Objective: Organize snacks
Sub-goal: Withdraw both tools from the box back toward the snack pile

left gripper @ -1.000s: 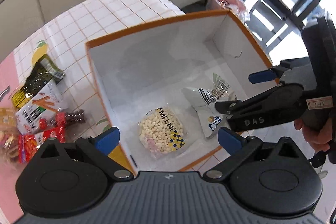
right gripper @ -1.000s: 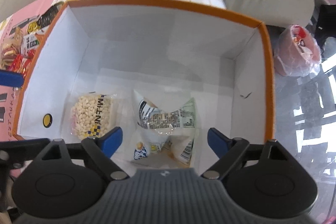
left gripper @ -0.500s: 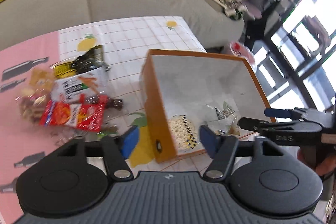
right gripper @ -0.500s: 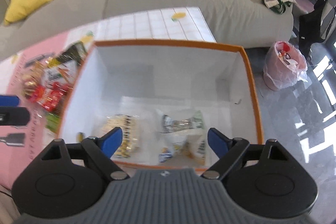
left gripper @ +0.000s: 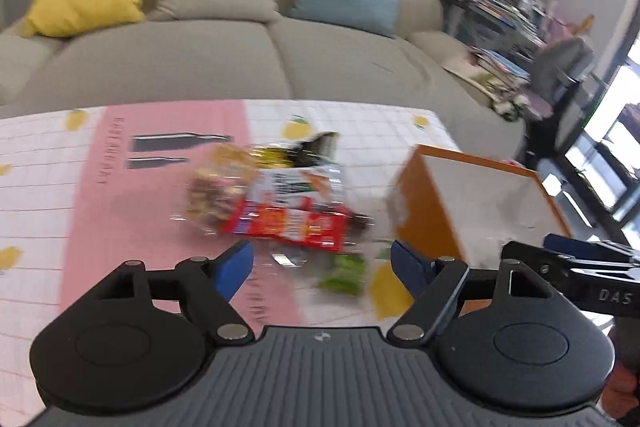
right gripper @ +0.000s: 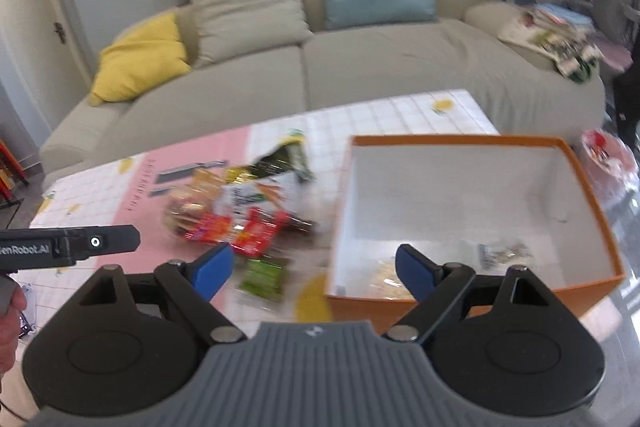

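A heap of snack packets [left gripper: 276,199] [right gripper: 240,211] lies on the table left of an orange box [left gripper: 424,211] [right gripper: 596,223] with white walls. A red packet [left gripper: 288,227] and a small green packet [left gripper: 346,273] [right gripper: 264,277] lie nearest me. Inside the box rest a puffed-snack bag [right gripper: 390,277] and a white bag [right gripper: 504,253]. My left gripper [left gripper: 320,261] hangs above the table before the heap, its jaws opening, nothing between them. My right gripper [right gripper: 314,267] stands open and empty over the box's near left corner.
A beige sofa [right gripper: 360,67] with yellow, beige and blue cushions runs behind the table. The tablecloth [left gripper: 100,195] is white-checked with a pink strip. A pink bin bag [right gripper: 612,155] sits on the floor right of the box, and shelves of papers [left gripper: 504,11] stand at the far right.
Both grippers have pulled back and up from over the box, tilting up so the sofa shows. The left one swung left toward the snack heap; its jaws narrowed, then widened again.
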The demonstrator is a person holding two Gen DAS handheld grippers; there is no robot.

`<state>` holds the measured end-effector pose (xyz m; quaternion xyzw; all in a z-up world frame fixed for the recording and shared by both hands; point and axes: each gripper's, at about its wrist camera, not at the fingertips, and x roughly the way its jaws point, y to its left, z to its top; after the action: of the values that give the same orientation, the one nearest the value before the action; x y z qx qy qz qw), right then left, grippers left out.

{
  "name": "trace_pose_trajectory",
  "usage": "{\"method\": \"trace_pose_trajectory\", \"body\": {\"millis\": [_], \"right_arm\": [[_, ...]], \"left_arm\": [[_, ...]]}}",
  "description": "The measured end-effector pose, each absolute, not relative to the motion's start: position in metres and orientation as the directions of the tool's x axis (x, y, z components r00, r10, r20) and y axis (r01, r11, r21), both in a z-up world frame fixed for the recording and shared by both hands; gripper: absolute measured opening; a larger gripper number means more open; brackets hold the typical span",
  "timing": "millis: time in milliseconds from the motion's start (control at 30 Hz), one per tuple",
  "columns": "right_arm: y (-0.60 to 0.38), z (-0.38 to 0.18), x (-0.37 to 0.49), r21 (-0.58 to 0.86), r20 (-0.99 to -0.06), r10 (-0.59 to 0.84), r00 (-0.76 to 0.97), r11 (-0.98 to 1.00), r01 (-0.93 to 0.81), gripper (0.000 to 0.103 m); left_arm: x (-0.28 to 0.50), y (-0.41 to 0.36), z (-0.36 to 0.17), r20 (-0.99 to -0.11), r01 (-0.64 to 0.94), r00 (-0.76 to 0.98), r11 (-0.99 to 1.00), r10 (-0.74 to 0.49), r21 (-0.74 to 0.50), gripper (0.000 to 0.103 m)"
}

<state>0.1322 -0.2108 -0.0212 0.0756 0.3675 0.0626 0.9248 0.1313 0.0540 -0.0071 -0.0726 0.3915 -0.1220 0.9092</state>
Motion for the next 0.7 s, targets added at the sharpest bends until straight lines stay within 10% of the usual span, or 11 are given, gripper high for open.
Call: {"method": "trace_pose_trajectory", "body": {"millis": [700], "right_arm": [[-0.084,-0.09,0.172,-0.071,-0.644,0.154,0.749,0.963,-0.259,0.09]], "left_arm": [[0.166,0.108,-0.063,-0.727,0.188,0.646,0.972,-0.232,-0.143,0.097]]}}
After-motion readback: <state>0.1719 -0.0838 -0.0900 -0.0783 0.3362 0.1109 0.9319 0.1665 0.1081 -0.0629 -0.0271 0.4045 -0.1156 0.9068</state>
